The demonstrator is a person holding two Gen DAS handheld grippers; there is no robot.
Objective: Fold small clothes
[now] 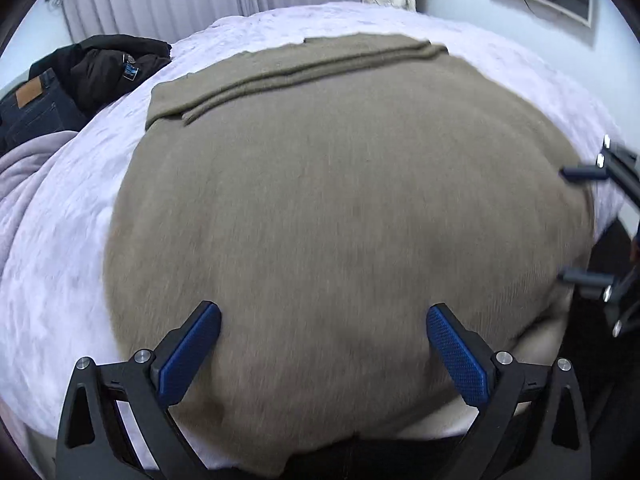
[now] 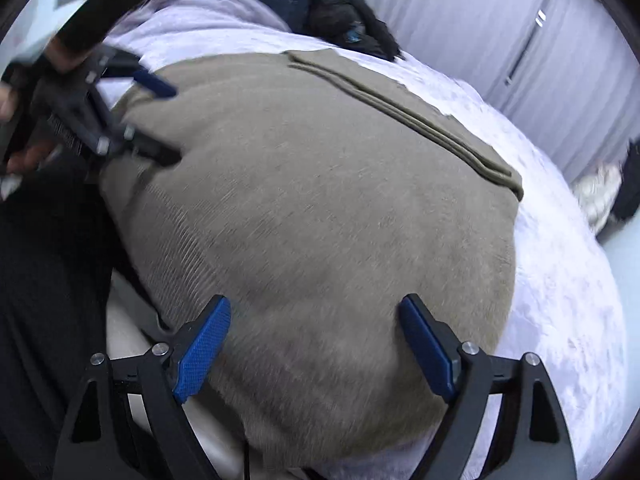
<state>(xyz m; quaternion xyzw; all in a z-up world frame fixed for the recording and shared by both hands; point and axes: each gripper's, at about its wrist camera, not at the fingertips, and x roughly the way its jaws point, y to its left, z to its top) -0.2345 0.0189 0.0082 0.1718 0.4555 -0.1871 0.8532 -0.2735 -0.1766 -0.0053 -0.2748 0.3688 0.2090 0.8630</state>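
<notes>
Both my grippers – left (image 1: 323, 332), right (image 2: 315, 322) – hang spread wide, empty, over the taupe knit sweater (image 1: 340, 200) lying flat on the fuzzy lavender bedspread (image 1: 60, 260). Only the right view shows its ribbed hem (image 2: 176, 240).

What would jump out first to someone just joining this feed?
A big taupe knit garment fills the middle of both views, spread flat on a pale lavender bedspread, with a folded strip along its far edge. Both tools, left and right, hang open over its near edge. Dark jeans and a jacket lie piled at the bed's far corner.
</notes>
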